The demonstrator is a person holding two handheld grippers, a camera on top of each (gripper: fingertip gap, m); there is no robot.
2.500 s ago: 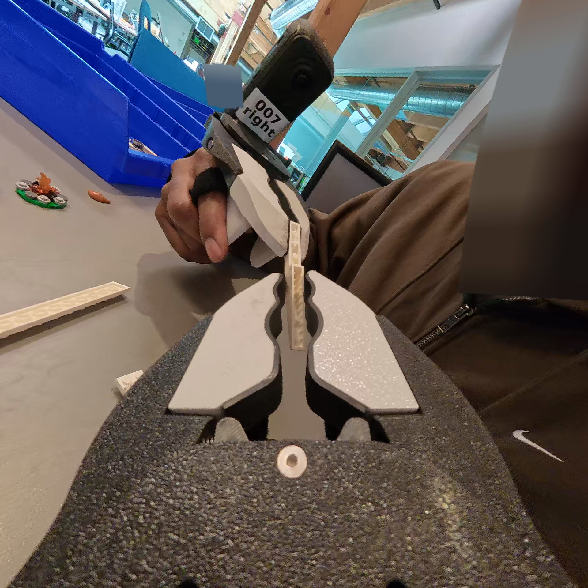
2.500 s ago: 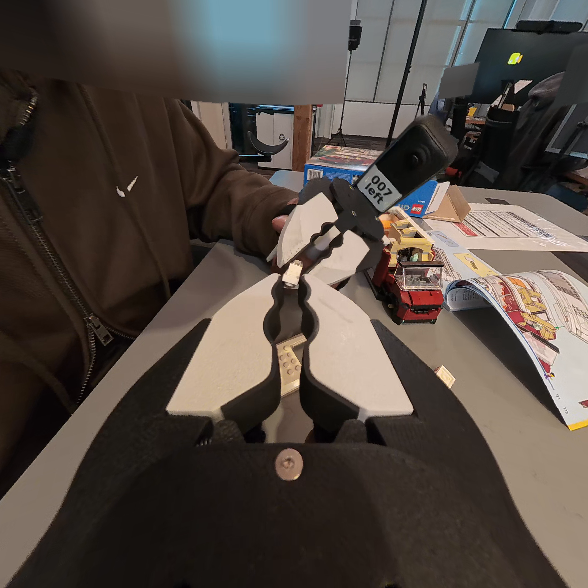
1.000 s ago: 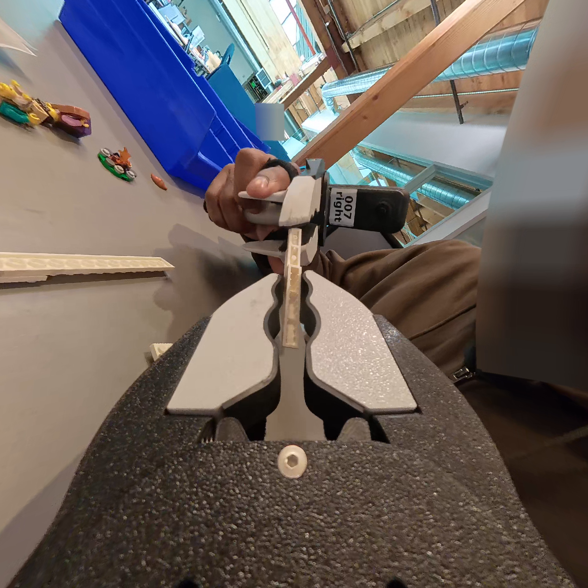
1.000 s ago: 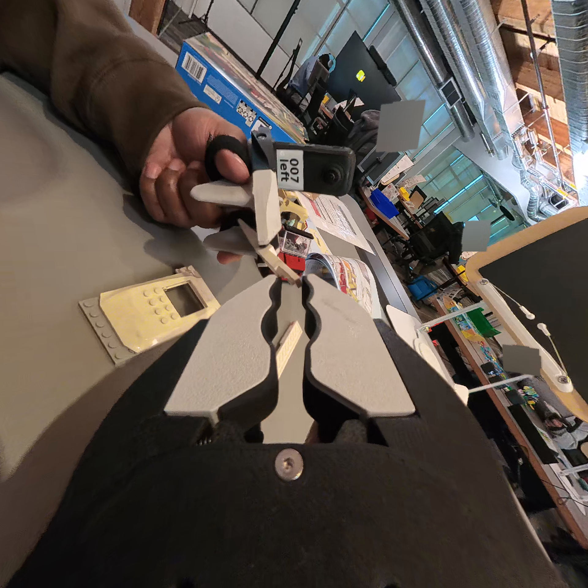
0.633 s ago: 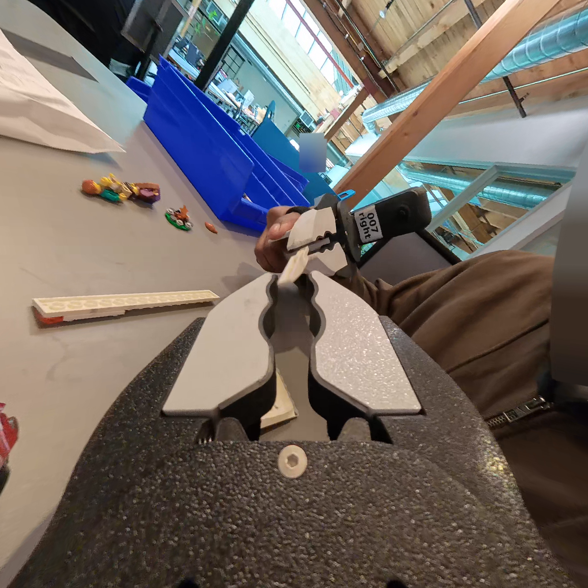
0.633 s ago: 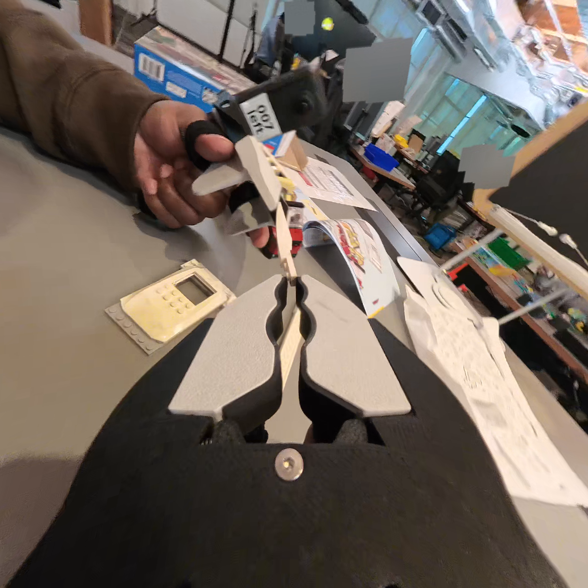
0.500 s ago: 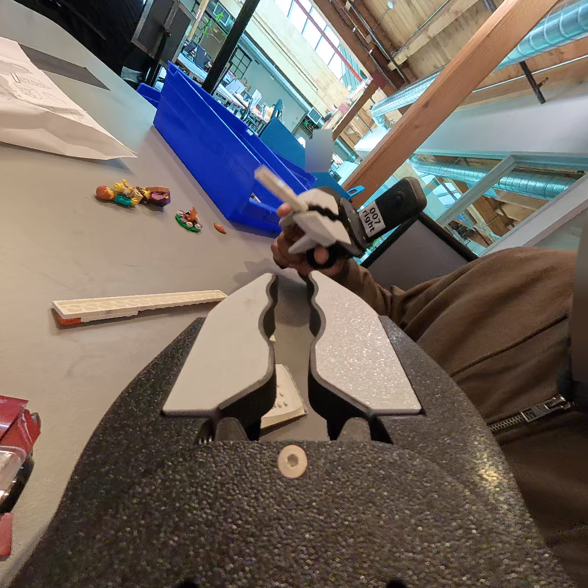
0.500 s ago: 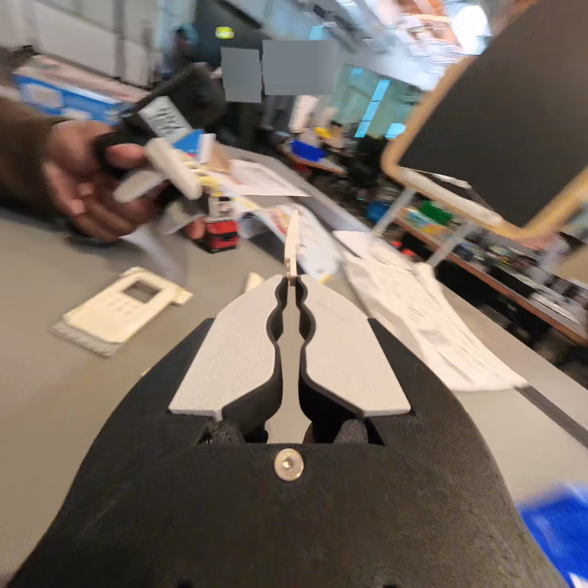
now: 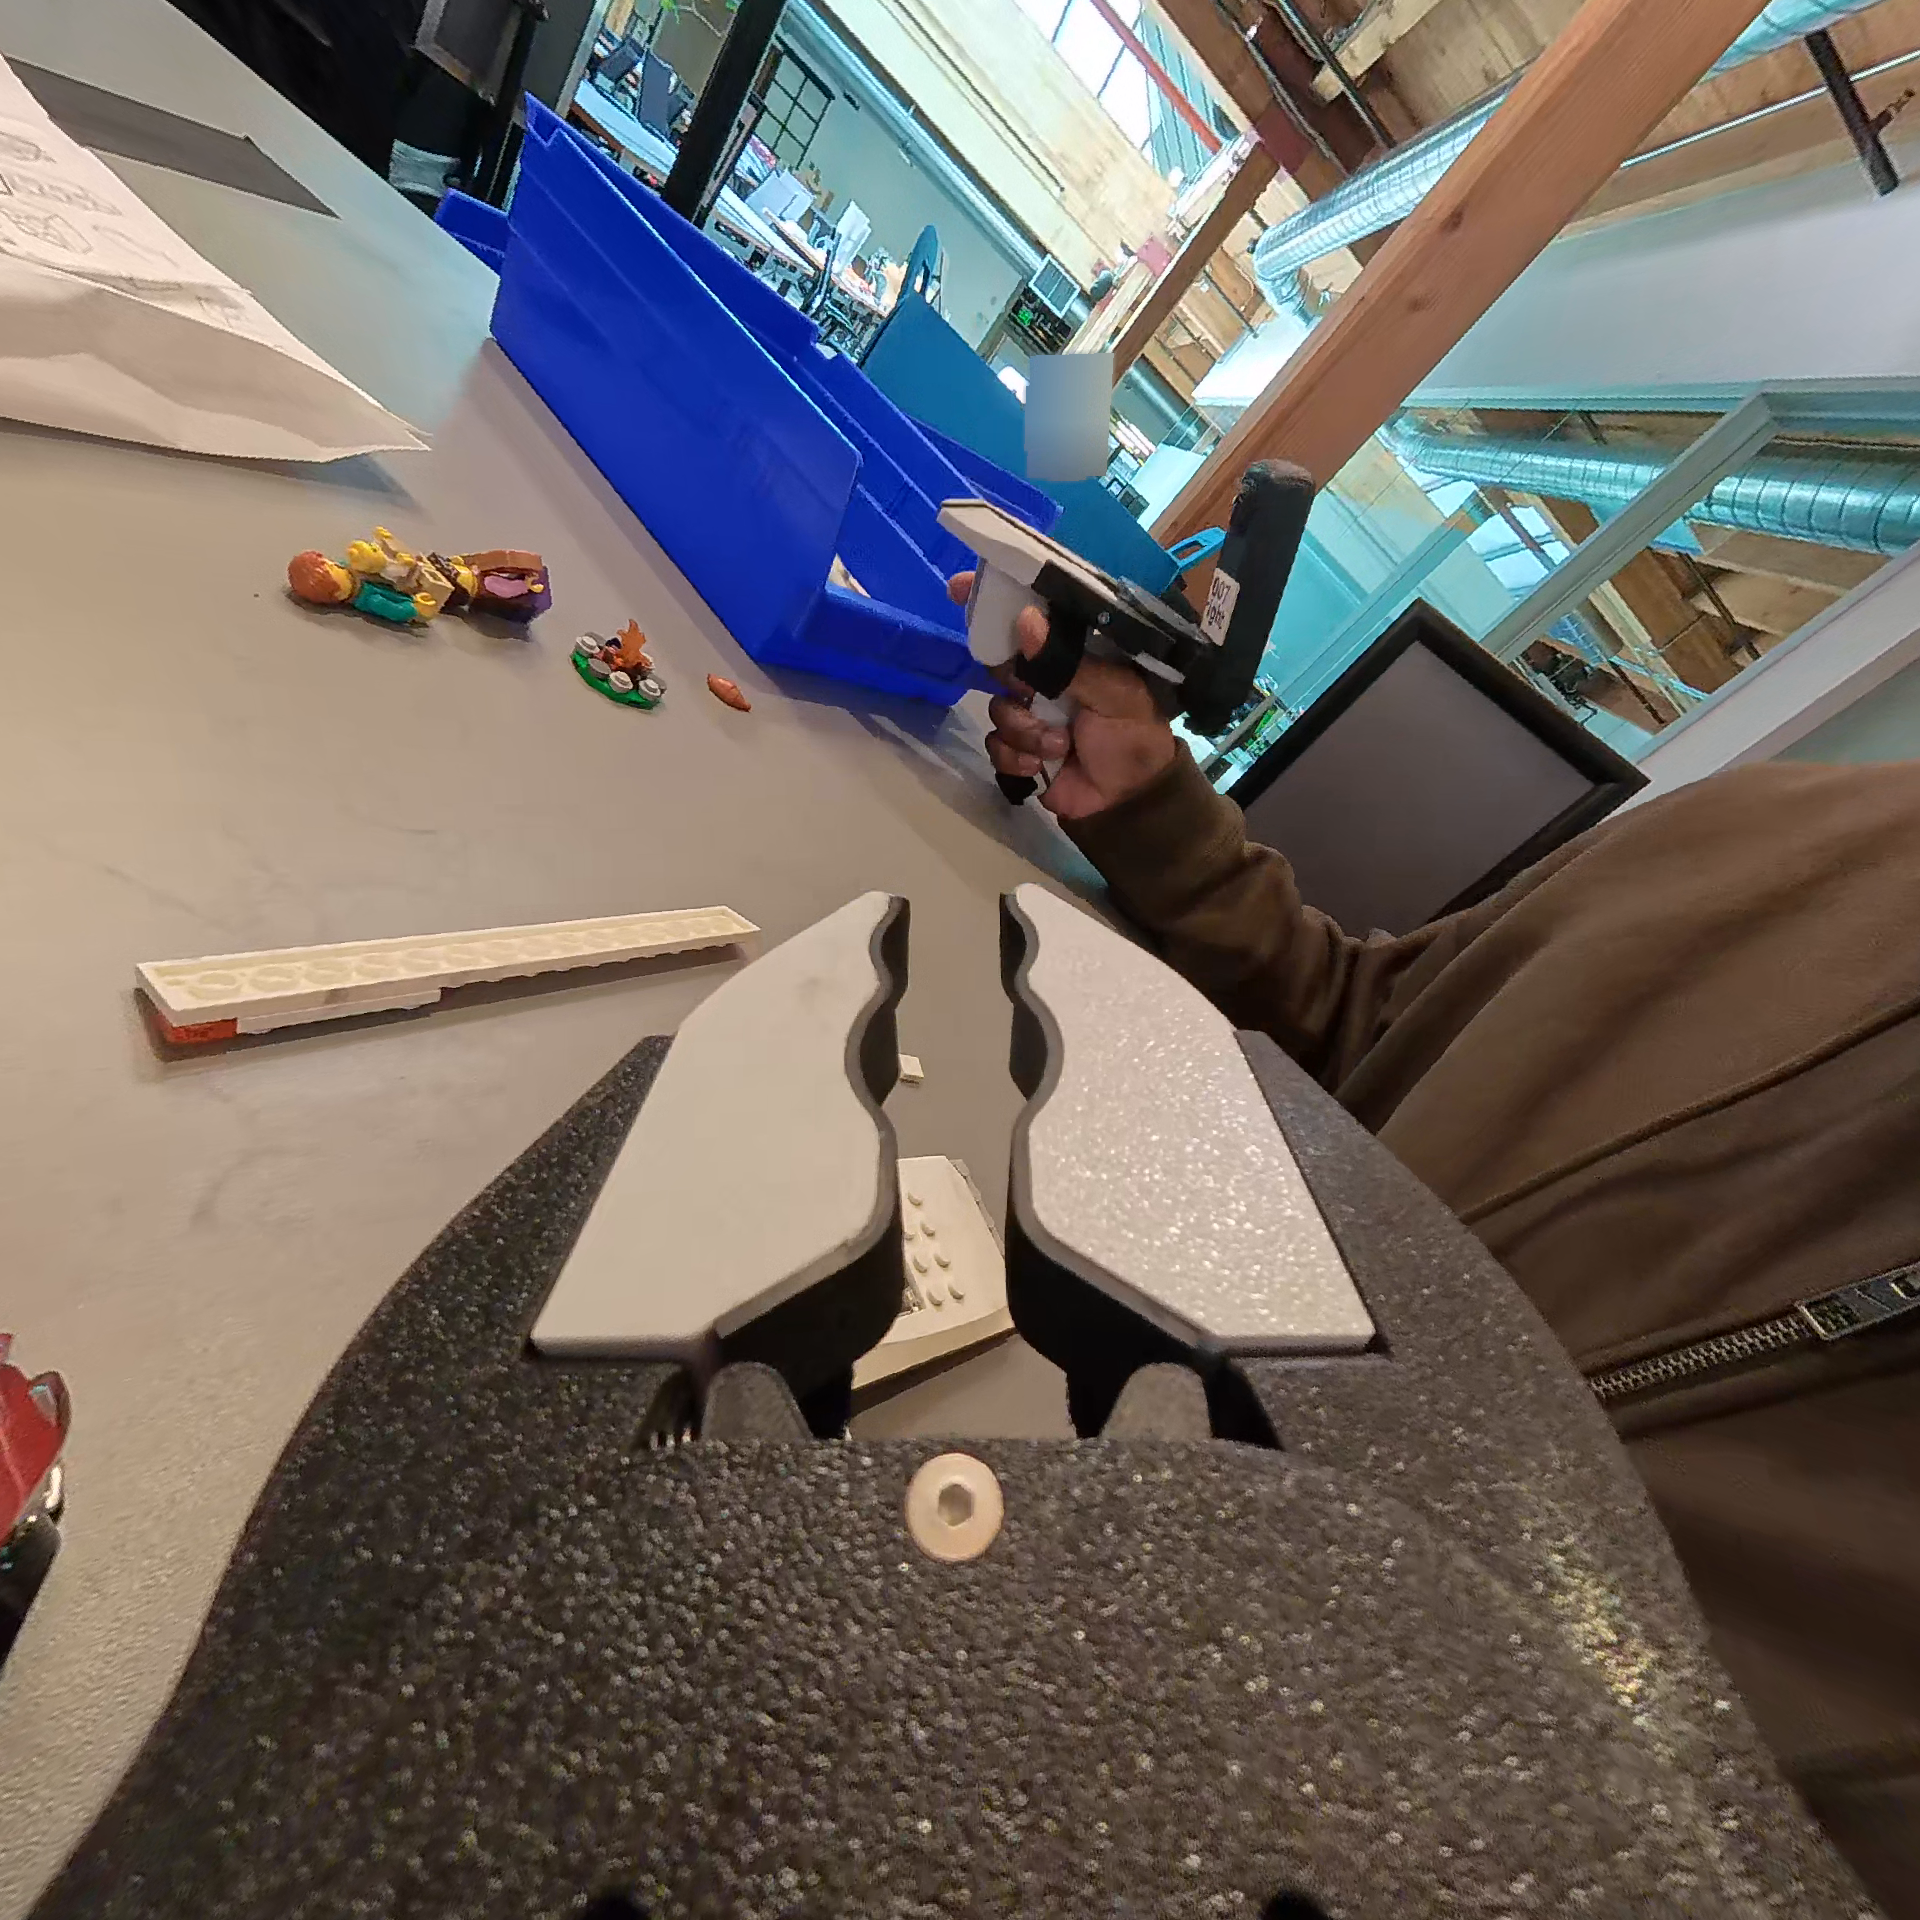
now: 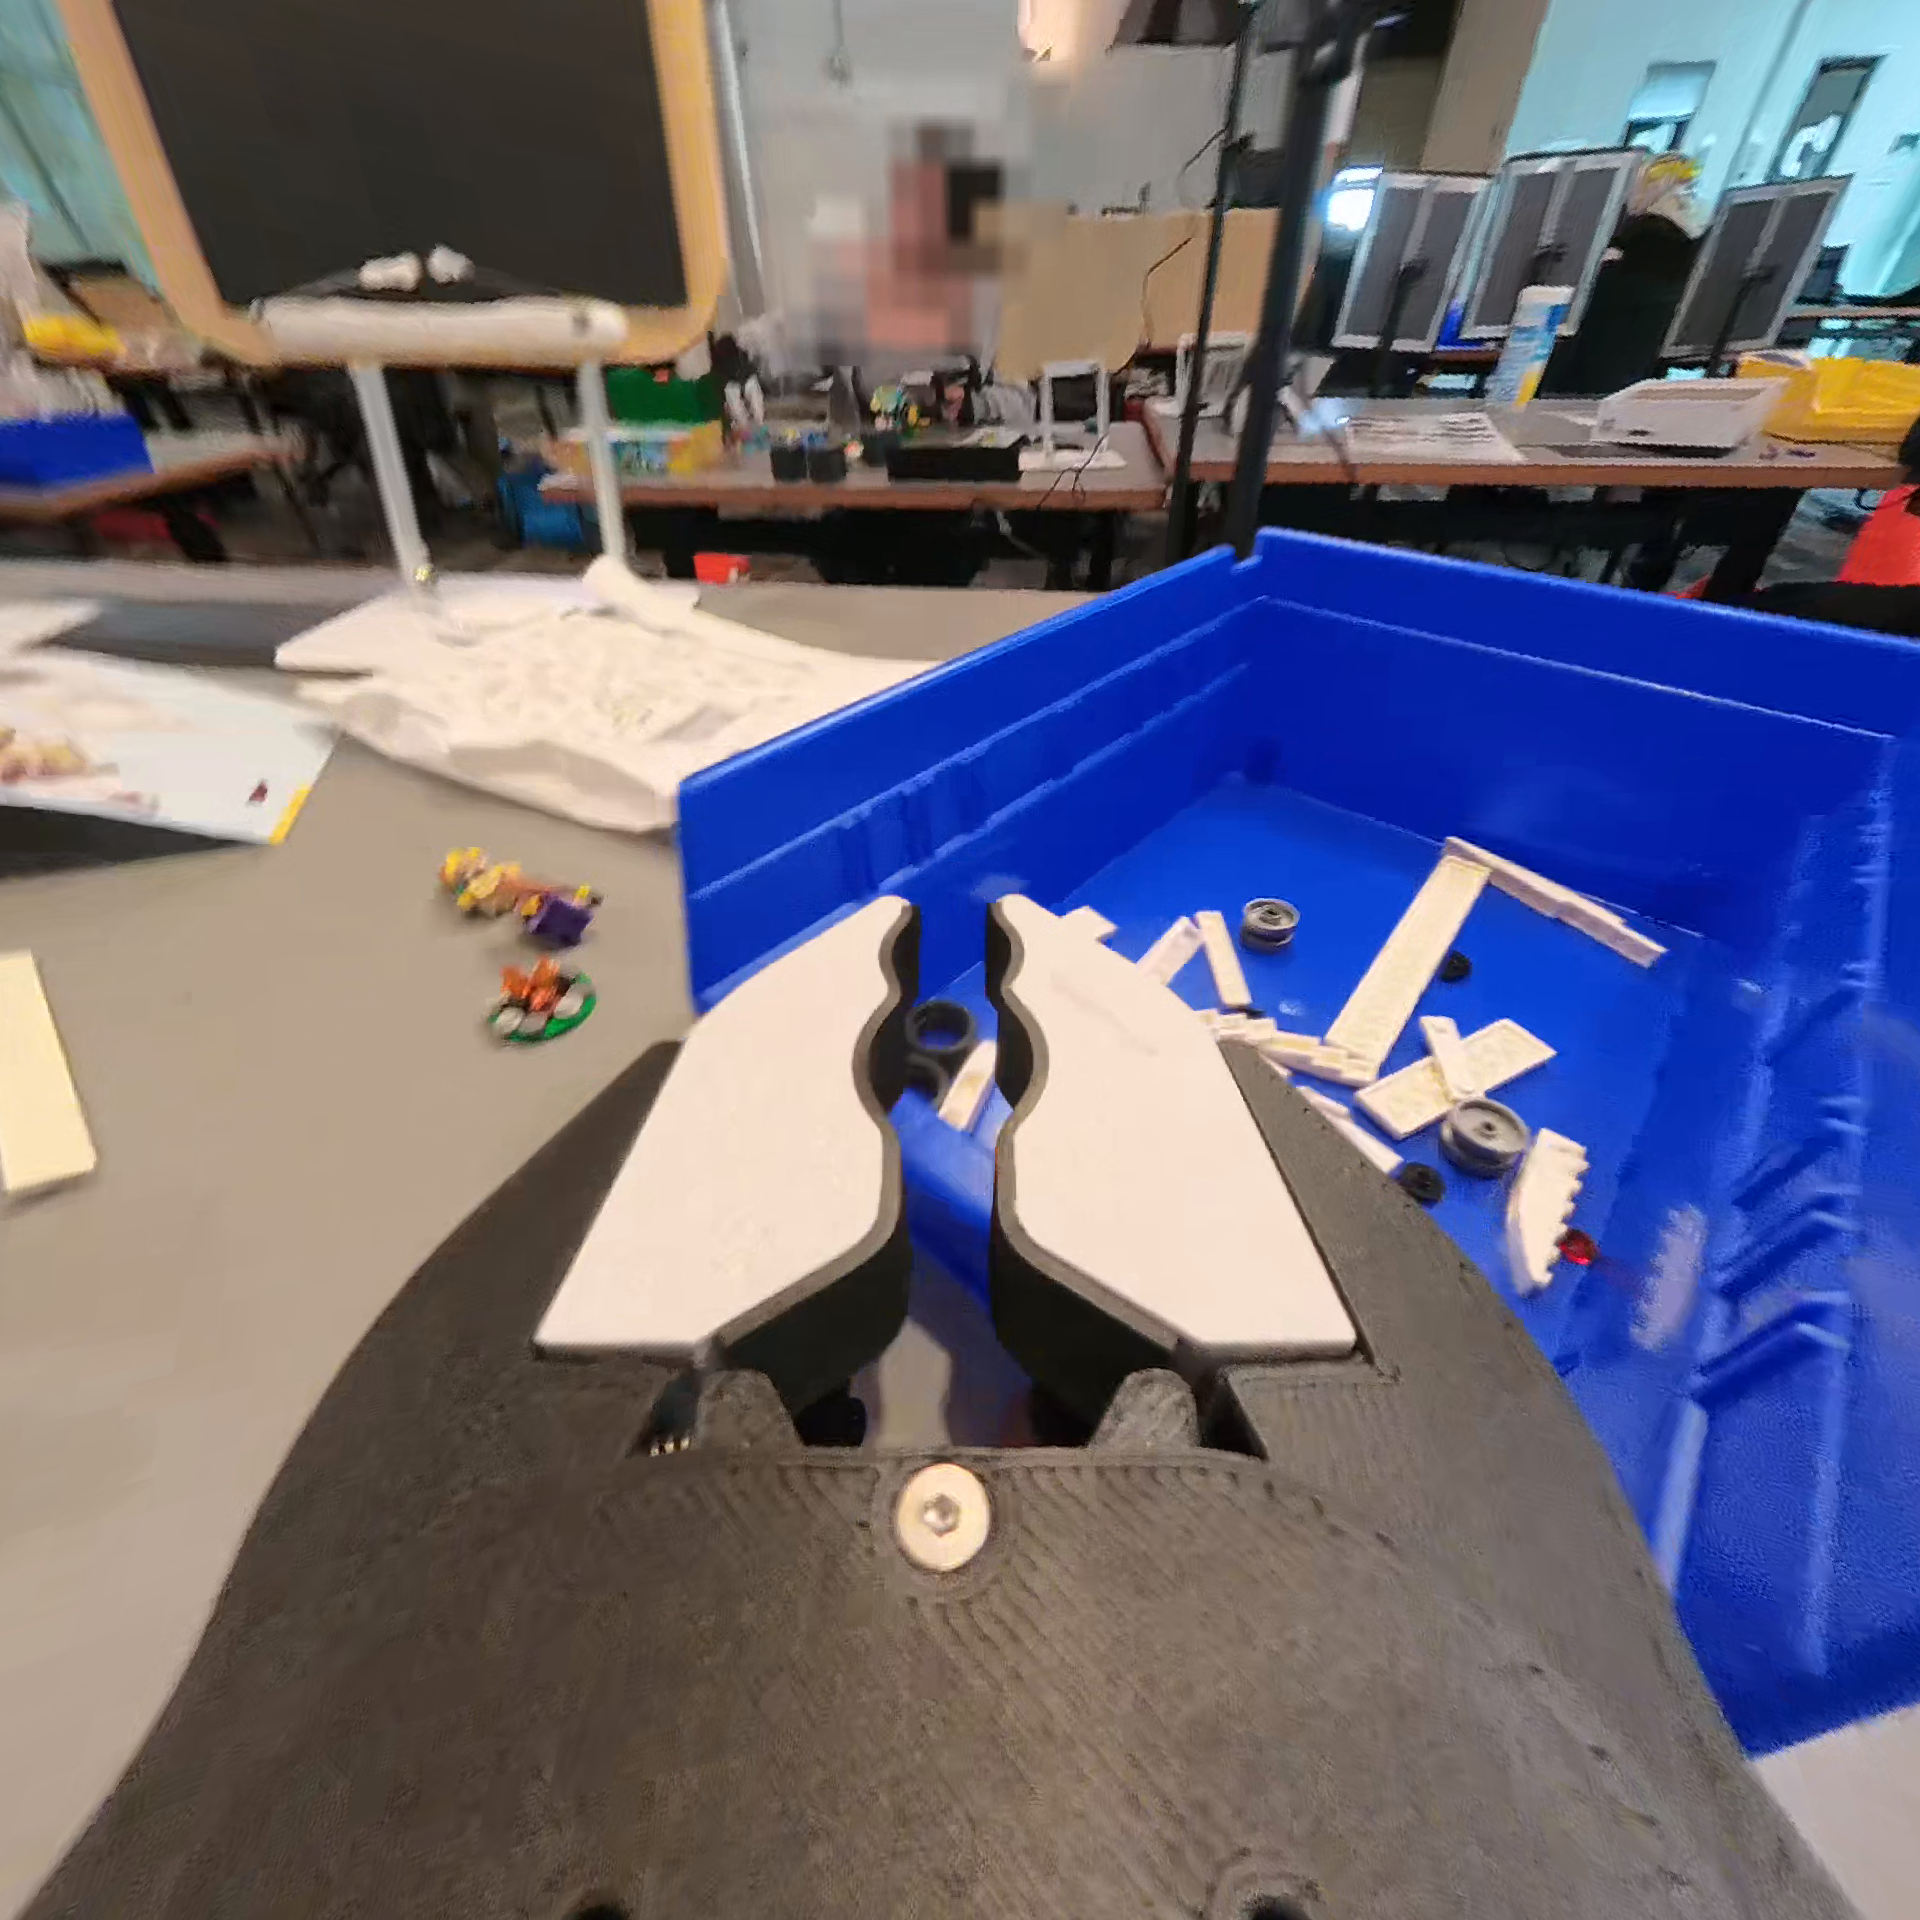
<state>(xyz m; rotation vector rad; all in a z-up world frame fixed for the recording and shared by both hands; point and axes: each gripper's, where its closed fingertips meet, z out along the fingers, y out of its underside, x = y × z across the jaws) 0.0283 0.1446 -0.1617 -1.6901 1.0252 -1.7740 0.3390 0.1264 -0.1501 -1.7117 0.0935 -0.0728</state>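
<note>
— What's the setting?

— A big open workshop with wooden beams and rows of benches; close up, a grey table (image 9: 312, 779) with a blue bin (image 10: 1351, 727) at its far right side.

— Where's the right tool (image 10: 951, 925)?

— Over the bin's near wall, its fingers slightly apart with nothing between them. Pale flat toy bricks (image 10: 1403, 977) and small dark wheels (image 10: 1270, 923) lie loose on the bin floor, so the bin seems to serve as the parts store.

— And the left tool (image 9: 953, 914)?

— Low over the table, fingers also apart and empty. A cream studded plate (image 9: 940, 1268) lies flat on the table under them, a tiny white piece (image 9: 911, 1069) just beyond.

— Anything else out?

— A long white strip (image 9: 436, 961) lies to the left, toy figures (image 9: 416, 582) and a small green disc (image 9: 618, 665) farther off, seemingly set aside clear of the working spot.
</note>
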